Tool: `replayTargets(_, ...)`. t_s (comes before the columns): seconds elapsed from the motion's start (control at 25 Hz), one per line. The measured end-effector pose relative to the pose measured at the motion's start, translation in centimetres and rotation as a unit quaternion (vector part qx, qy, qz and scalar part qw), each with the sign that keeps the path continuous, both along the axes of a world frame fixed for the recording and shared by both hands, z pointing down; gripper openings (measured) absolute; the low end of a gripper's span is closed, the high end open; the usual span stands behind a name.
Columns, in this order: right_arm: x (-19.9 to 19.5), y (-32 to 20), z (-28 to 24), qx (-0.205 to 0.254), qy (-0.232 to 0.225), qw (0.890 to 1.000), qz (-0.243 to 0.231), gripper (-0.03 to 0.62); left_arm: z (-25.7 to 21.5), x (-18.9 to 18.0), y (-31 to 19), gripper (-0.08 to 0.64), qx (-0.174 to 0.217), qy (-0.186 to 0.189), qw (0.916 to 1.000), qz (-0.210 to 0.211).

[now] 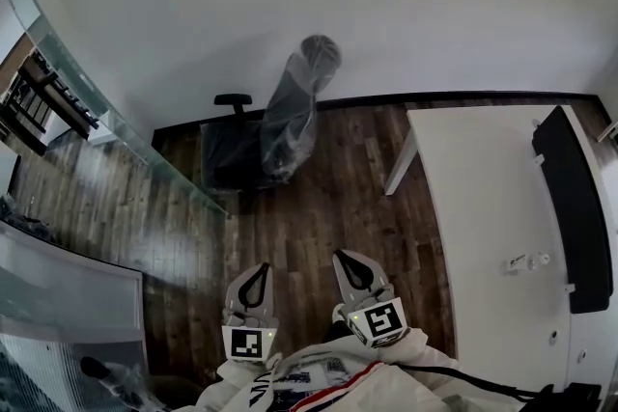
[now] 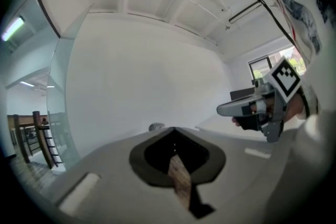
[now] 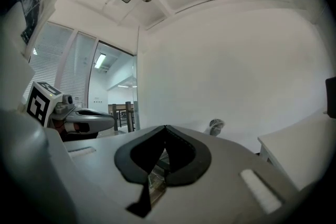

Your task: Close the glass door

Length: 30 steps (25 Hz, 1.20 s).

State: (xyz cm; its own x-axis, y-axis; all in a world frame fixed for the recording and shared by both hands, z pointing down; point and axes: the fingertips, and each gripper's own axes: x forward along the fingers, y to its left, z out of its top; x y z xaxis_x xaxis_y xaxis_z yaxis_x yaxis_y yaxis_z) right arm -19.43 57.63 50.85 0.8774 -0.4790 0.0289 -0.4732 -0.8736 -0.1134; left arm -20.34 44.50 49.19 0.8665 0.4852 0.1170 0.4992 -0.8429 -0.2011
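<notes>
A glass door (image 1: 145,145) runs as a greenish pane from the upper left down to its free edge near the middle left of the head view. It also shows at the left in the left gripper view as glass (image 2: 58,97), and beside the white wall in the right gripper view as glass (image 3: 113,86). My left gripper (image 1: 258,269) and right gripper (image 1: 347,258) are side by side low in the middle, over the wooden floor and well clear of the glass. Both are shut and hold nothing. The left gripper (image 2: 173,131) and right gripper (image 3: 166,128) point at the white wall.
An office chair wrapped in plastic (image 1: 290,125) stands by the far wall just past the door's edge. A white desk (image 1: 492,236) with a black panel (image 1: 570,207) fills the right. A white cabinet (image 1: 68,289) sits at the lower left. Behind the glass is a dark rack (image 1: 48,96).
</notes>
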Motion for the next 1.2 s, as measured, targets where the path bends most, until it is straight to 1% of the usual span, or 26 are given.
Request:
replayTargets(0.2,3.0,1.5,0.0,-0.004,0.006,1.0,-0.012,0.006,-0.2,2.8,1.9,-0.002,-0.009,-0.006,0.9999,-0.011)
replayTargets(0.4,5.5,2.0,-0.3,-0.005,0.013,1.0,-0.023,0.006,-0.3,4.6,2.5,-0.002,-0.005,0.0,0.9998,-0.02)
replayTargets(0.6,7.2,0.7,0.3,-0.006,0.005,0.999,-0.045,0.006,0.0,5.8,0.9,-0.002,-0.003,-0.001,0.9989,-0.047)
replayTargets(0.68,7.9,-0.3,-0.1,-0.011,0.005,0.998,-0.058,0.006,0.4,6.4,0.0,-0.002,-0.002,-0.005,0.9983,-0.058)
replayTargets(0.76,9.0,-1.0,-0.1,-0.021,0.009,0.997,-0.068,0.006,0.9,7.4,-0.5,-0.002,-0.009,-0.007,0.9977,-0.067)
replayTargets(0.88,11.5,-1.4,1.3,-0.029,0.013,0.997,-0.067,0.006,1.2,9.8,-1.2,-0.002,-0.016,-0.006,0.9974,-0.07)
replayTargets(1.0,14.1,-2.5,1.6,-0.035,0.003,0.997,-0.069,0.006,1.0,12.7,-2.4,-0.002,-0.021,-0.003,0.9973,-0.071)
replayTargets(1.2,20.3,-5.8,1.1,-0.037,-0.009,0.996,-0.083,0.006,1.1,18.6,-5.4,-0.002,-0.017,-0.008,0.9966,-0.081)
